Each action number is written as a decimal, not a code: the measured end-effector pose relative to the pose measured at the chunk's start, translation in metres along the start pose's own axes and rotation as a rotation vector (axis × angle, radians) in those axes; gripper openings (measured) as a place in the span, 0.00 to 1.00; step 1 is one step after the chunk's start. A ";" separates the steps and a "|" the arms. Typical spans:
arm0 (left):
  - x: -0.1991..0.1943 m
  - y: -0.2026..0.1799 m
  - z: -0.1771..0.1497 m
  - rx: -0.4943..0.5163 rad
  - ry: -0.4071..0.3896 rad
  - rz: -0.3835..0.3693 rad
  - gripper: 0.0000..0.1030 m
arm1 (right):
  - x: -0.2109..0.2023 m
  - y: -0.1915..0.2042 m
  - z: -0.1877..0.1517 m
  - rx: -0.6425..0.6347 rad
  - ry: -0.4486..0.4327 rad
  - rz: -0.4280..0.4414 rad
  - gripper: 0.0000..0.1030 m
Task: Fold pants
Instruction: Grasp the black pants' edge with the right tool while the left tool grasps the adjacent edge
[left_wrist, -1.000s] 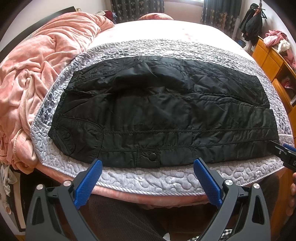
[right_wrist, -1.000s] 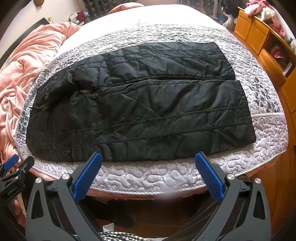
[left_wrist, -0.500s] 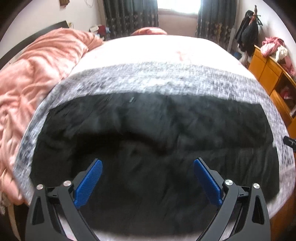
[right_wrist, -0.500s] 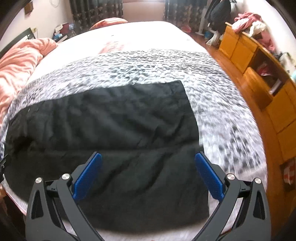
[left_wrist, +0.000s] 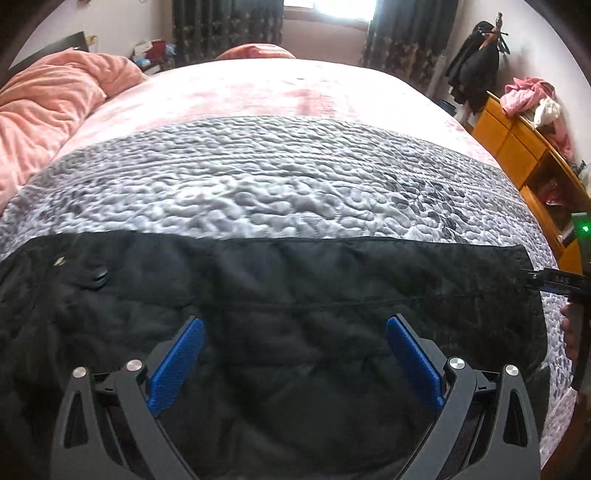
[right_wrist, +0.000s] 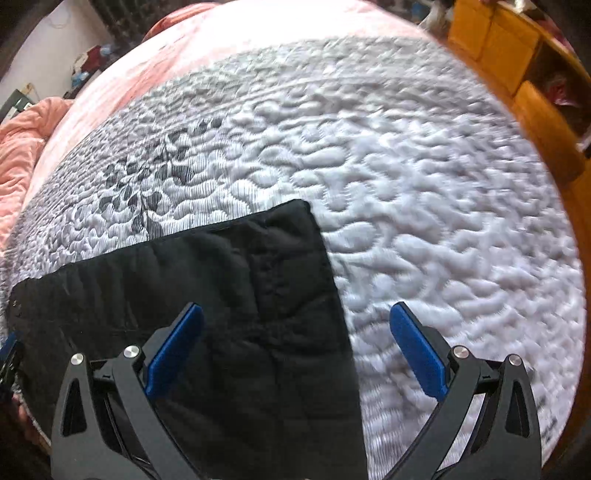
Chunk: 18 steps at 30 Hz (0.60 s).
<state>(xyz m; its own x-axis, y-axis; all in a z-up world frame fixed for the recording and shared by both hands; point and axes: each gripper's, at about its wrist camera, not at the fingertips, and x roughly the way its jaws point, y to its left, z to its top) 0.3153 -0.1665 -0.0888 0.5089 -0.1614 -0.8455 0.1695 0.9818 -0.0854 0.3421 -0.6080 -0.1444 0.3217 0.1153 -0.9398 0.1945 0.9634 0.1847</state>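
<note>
The black pants (left_wrist: 295, 295) lie flat on the grey quilt (left_wrist: 277, 192) of the bed, long axis crosswise to both grippers, with the left gripper (left_wrist: 293, 354) over their middle and the right gripper (right_wrist: 295, 343) straddling the cuff-end edge, both jaws wide and empty.

**Black claws, blue pads**

The left claw (left_wrist: 293, 328) has two black plastic arms with triangular cut-outs, two round silver screw heads on each, and ribbed blue pads (left_wrist: 176, 365) on the inner faces. The right claw (right_wrist: 295, 325) matches it: black frame, silver screws, blue pads (right_wrist: 417, 354). In the left view its side shows a green light.
</note>
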 end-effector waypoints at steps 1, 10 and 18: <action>0.005 -0.003 0.003 0.000 0.006 -0.010 0.96 | 0.004 0.002 -0.001 -0.017 0.019 0.023 0.97; 0.019 -0.014 0.014 0.045 0.041 -0.084 0.96 | 0.016 0.013 -0.013 -0.138 0.028 0.003 0.97; 0.029 -0.015 0.034 0.071 0.072 -0.160 0.96 | -0.015 0.029 -0.026 -0.247 -0.028 0.072 0.14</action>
<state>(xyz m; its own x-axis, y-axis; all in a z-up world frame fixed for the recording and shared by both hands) 0.3556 -0.1895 -0.0940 0.4094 -0.3053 -0.8598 0.3039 0.9342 -0.1871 0.3193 -0.5754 -0.1327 0.3524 0.1820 -0.9180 -0.0611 0.9833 0.1715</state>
